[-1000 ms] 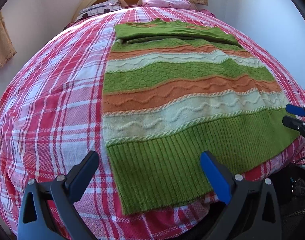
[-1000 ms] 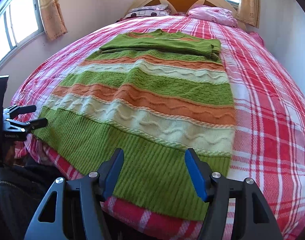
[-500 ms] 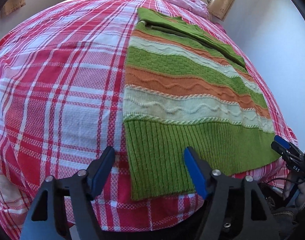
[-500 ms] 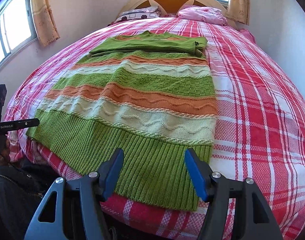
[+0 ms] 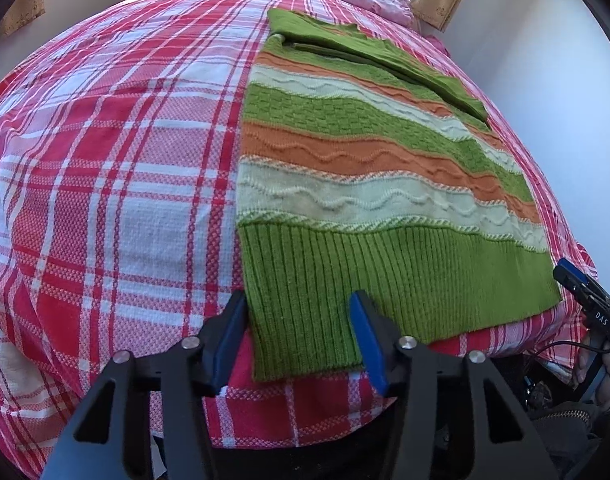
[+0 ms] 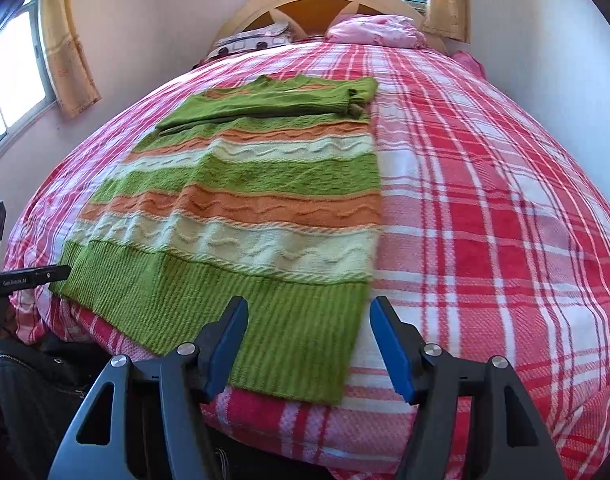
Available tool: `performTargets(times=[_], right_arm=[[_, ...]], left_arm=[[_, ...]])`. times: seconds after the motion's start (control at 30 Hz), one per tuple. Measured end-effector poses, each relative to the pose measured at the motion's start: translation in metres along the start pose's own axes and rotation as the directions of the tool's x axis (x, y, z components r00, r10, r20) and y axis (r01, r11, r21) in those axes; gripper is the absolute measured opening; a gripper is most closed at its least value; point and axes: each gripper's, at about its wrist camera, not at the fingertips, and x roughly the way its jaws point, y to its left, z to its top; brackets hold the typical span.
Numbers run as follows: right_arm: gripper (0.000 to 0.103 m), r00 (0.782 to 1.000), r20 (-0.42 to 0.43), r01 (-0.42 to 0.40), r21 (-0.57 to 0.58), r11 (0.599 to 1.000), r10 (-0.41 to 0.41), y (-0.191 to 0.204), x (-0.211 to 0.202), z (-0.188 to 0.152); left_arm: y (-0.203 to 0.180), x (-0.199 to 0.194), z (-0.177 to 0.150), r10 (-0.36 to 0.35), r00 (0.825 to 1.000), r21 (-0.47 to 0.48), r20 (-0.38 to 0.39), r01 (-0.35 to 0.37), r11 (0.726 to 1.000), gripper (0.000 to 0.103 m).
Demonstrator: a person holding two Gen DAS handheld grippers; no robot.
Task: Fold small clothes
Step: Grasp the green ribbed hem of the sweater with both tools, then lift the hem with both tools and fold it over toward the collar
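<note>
A green, orange and cream striped knit sweater (image 5: pixel 365 168) lies flat on the bed, its ribbed green hem toward me and its sleeves folded across the top (image 6: pixel 273 100). My left gripper (image 5: pixel 297 340) is open, its fingers straddling the hem's left corner. My right gripper (image 6: pixel 309 344) is open, its fingers straddling the hem's right corner (image 6: pixel 317 360). The right gripper also shows at the right edge of the left wrist view (image 5: pixel 581 292), and the left gripper at the left edge of the right wrist view (image 6: pixel 29 276).
The bed has a red and white plaid cover (image 5: pixel 105 180) and a wooden headboard (image 6: pixel 325 4). Pillows (image 6: pixel 377 30) lie at the head. Walls stand close on both sides, with a curtained window (image 6: pixel 13 76) at the left.
Both grippers have moved in toward the hem and apart to its two corners. The left gripper's jaws have narrowed a little. The sweater has not moved.
</note>
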Motion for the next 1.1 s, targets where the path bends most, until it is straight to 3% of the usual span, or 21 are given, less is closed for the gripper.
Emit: performTargets(times=[0.07, 0.17, 0.43, 0.5, 0.53, 0.57, 0.6, 0.67, 0.77, 0.87, 1.1], right_arm=[[0.064, 1.0, -0.005, 0.013, 0.023, 1.0, -0.013, -0.008, -0.001, -0.003], [0.064, 1.0, -0.023, 0.015, 0.051, 0.999, -0.014, -0.017, 0.0, -0.007], [0.064, 0.998, -0.031, -0.044, 0.062, 0.997, 0.046, -0.016, 0.004, -0.013], [0.062, 0.999, -0.015, -0.03, 0.048, 0.998, 0.031, -0.013, 0.006, -0.016], [0.056, 1.0, -0.015, -0.016, 0.038, 0.999, 0.016, -0.011, 0.006, -0.016], [0.018, 1.0, -0.017, -0.02, 0.029, 0.999, 0.02, -0.009, 0.005, -0.015], [0.007, 0.997, -0.022, -0.069, 0.049, 0.996, 0.07, -0.011, 0.006, -0.015], [0.005, 0.992, 0.007, -0.129, 0.082, 0.988, 0.128, -0.018, 0.0, -0.013], [0.004, 0.983, 0.105, -0.16, 0.108, 0.981, 0.149, -0.029, -0.021, -0.005], [0.004, 0.971, 0.174, -0.187, 0.117, 0.975, 0.165, -0.033, -0.035, 0.002], [0.004, 0.946, 0.287, -0.184, 0.081, 0.98, 0.154, -0.027, -0.053, 0.034]], left_arm=[[0.0, 0.0, 0.0, -0.001, 1.0, 0.007, 0.002, 0.001, 1.0, 0.019], [0.001, -0.001, -0.001, -0.013, 1.0, 0.01, 0.009, 0.013, 1.0, 0.013], [-0.004, -0.006, 0.001, -0.016, 0.999, 0.036, 0.041, 0.014, 0.999, 0.011], [-0.004, -0.004, 0.001, -0.021, 0.999, 0.033, 0.037, 0.019, 0.999, 0.011], [-0.004, -0.004, 0.0, -0.025, 0.999, 0.032, 0.037, 0.024, 0.999, 0.011], [-0.003, -0.003, 0.0, -0.031, 0.999, 0.03, 0.036, 0.03, 0.999, 0.011], [0.0, -0.002, 0.0, -0.044, 0.998, 0.02, 0.034, 0.043, 0.999, 0.01], [0.005, -0.005, 0.004, -0.096, 0.994, -0.007, 0.048, 0.096, 0.995, 0.009], [0.007, -0.024, 0.01, -0.153, 0.981, -0.007, 0.122, 0.155, 0.988, 0.009], [0.002, -0.04, 0.017, -0.176, 0.966, 0.022, 0.188, 0.175, 0.984, 0.009], [-0.001, -0.051, 0.043, -0.196, 0.949, 0.043, 0.247, 0.191, 0.981, 0.009]])
